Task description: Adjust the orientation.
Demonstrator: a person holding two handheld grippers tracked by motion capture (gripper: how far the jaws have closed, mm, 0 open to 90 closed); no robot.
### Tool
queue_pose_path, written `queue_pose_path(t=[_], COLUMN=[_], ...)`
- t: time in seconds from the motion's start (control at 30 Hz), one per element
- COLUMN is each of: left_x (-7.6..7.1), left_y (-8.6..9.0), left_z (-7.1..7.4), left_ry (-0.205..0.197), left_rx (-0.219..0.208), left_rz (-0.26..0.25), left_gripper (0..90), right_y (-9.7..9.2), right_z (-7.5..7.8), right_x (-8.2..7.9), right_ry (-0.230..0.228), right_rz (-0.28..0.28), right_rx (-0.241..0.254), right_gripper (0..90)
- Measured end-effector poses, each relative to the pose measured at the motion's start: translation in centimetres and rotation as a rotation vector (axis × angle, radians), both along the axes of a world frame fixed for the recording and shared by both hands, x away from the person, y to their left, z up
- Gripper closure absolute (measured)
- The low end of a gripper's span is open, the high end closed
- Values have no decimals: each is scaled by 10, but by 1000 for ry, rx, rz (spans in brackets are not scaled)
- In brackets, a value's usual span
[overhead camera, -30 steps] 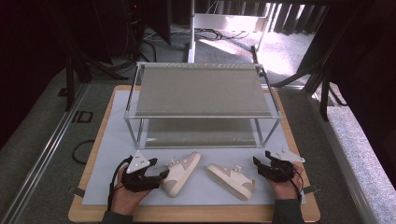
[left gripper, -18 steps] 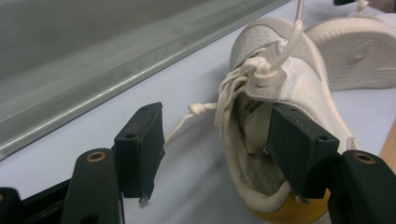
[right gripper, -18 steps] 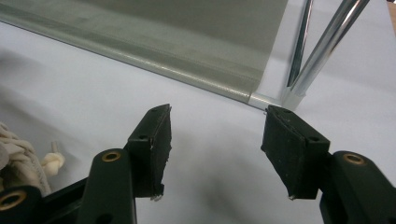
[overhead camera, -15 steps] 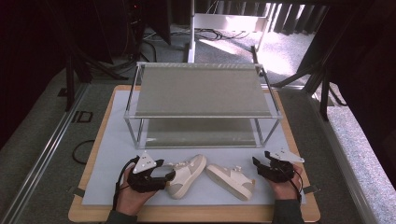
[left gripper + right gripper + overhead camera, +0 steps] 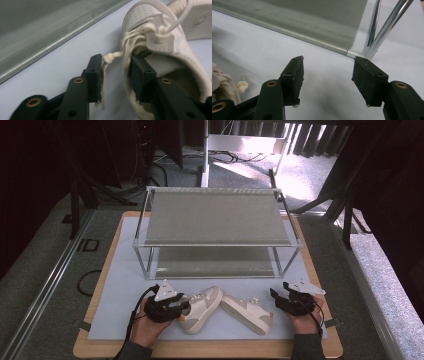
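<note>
At the near shoe (image 5: 200,309), the left tool (image 5: 116,75) has just closed on its side wall

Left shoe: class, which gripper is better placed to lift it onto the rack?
Left. The left gripper, jaws just closing, straddles the left shoe collar wall; the right gripper stands open over bare mat, beside the other shoe.
</note>
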State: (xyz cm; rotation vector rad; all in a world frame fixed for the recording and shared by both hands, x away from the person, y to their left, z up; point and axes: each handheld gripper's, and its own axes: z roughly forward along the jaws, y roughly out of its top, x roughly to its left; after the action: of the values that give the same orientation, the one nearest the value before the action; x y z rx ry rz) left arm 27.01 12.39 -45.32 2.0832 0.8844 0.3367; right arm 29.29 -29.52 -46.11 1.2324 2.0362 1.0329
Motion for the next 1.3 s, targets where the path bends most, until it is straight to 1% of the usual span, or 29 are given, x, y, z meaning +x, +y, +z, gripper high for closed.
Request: queue_pose_path(t=[0.07,0.1,0.17,0.2,0.23,0.27,0.3,0.37,0.4,0.43,0.47,0.5,0.53,0.57,0.6,0.63,0.67,0.73,0.77,0.8,0.87,0.97,1.1,1.17,1.23,1.27,1.3], left_x=[1,1,2,2,3,4,4,4,5,5,4,5,5,5,4,4,4,3,3,3,3,0,-2,-2,-1,-1,-1], left_y=[-1,-1,-1,-1,0,1,2,2,5,5,4,4,5,5,7,9,11,15,15,18,19,18,13,13,11,10,9], left_z=[1,2,3,3,1,1,0,0,0,1,2,3,3,3,4,5,6,7,7,8,8,9,10,10,8,8,7], left_ry=[4,6,22,22,31,35,52,52,65,65,60,60,61,61,56,58,57,45,45,51,49,43,24,24,20,22,20], left_rx=[3,-2,-8,-8,-29,-36,-67,-67,-119,-123,-119,-125,-141,-141,-144,-152,-155,-141,-141,-139,-137,-123,-96,-96,-99,-106,-113], left_rz=[-5,-8,-22,-22,-17,-17,-20,-20,-16,-14,-5,0,12,12,49,66,91,141,141,168,199,230,237,237,234,227,208], left_gripper=[643,686,723,737,737,764,779,792,792,812,814,815,817,818,818,819,819,818,817,817,815,814,803,798,772,772,761], right_y=[0,0,0,0,0,0,0,1,1,1,0,0,0,0,0,-1,-1,-1,-1,-1,0,1,0,0,0,0,0], right_z=[0,-1,-1,-1,-1,-1,-1,-1,-1,-1,-1,-1,-1,-1,-1,-1,-1,-1,-1,-1,-1,-1,0,0,0,0,1], right_x=[0,0,0,0,0,0,0,0,0,0,0,0,0,0,0,0,0,0,0,0,0,0,-1,-1,-1,-1,-1], right_ry=[2,2,2,2,2,3,2,2,2,0,0,0,0,0,0,-2,-3,-4,-4,-4,-4,-6,-8,-8,-8,-8,-9], right_rz=[-1,-1,0,0,1,4,5,5,5,5,5,4,3,3,3,3,2,0,0,1,3,6,5,6,6,7,7], right_rx=[1,-1,0,0,-2,-3,-5,-6,-6,-6,-6,-5,-5,-5,-4,-4,-3,-3,-3,-3,-5,-7,-7,-6,-6,-5,-5], right_gripper=[419,419,419,419,419,418,418,418,419,419,420,419,419,419,420,420,420,421,421,421,422,423,423,423,423,422,423])
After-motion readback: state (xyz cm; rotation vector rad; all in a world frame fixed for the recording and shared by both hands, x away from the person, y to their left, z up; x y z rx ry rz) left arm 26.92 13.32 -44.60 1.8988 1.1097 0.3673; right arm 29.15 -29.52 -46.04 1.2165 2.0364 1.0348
